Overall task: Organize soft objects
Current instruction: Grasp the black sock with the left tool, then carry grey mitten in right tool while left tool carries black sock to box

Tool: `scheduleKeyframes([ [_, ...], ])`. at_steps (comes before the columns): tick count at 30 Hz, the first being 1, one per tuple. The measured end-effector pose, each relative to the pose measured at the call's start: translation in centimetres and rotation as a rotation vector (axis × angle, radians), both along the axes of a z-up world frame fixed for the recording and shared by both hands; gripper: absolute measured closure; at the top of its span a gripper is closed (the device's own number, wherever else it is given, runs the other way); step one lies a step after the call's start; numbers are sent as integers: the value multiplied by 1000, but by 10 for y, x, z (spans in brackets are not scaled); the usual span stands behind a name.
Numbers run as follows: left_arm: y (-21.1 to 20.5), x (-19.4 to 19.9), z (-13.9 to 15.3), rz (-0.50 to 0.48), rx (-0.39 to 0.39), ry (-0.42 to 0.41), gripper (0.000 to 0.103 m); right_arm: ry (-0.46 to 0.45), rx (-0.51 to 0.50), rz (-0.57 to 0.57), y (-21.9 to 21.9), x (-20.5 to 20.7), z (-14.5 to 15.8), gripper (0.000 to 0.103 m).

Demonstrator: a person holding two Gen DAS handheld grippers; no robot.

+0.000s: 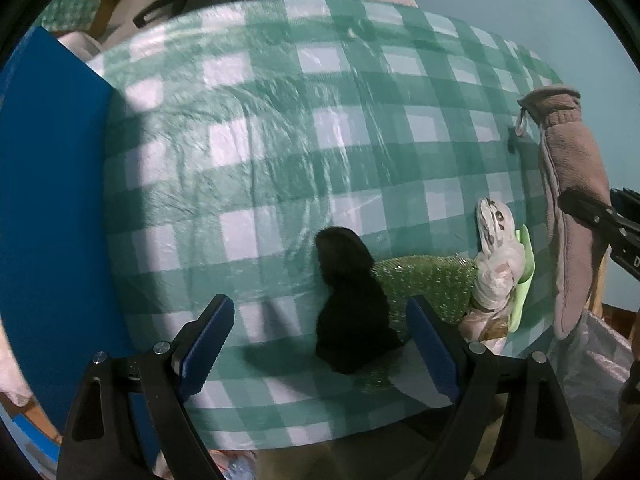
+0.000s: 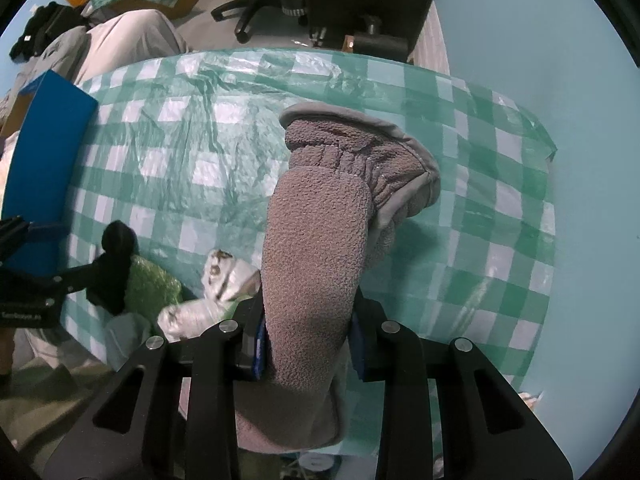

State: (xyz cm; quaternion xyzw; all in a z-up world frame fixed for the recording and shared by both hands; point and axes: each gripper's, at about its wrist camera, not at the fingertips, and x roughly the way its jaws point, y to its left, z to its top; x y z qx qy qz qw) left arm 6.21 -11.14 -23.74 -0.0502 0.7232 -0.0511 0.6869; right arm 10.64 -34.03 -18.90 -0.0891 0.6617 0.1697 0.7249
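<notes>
Left wrist view: the left gripper (image 1: 320,344) is spread wide above a fuzzy black cloth (image 1: 350,304) on the checked plastic-covered bench (image 1: 280,140); a glittery green pad (image 1: 428,284) is touched beside it.

Right wrist view: the right gripper (image 2: 306,340) is clamped on a grey fleece mitten (image 2: 316,240), held above the bench.

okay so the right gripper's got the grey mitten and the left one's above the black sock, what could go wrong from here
The grey mitten hangs long from the right gripper; its cuff might drag across the checked tablecloth. The open left gripper may also catch the green scrubber touching the black sock.
</notes>
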Motion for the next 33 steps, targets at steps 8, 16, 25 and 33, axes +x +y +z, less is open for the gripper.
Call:
scheduleKeyframes([
  [8,-4,-5,-21,11,29,12,30,2,3,14,-6,-12,-2,73],
  [16,-5,-14,-26,0,28,-23,66,5,16,4,-14,-19,1,73],
  [25,-2,-29,-4,1,76,-89,67,-5,31,17,-10,-24,10,73],
  [33,-6,-36,39,-23,109,-169,67,-30,45,47,3,-28,27,73],
])
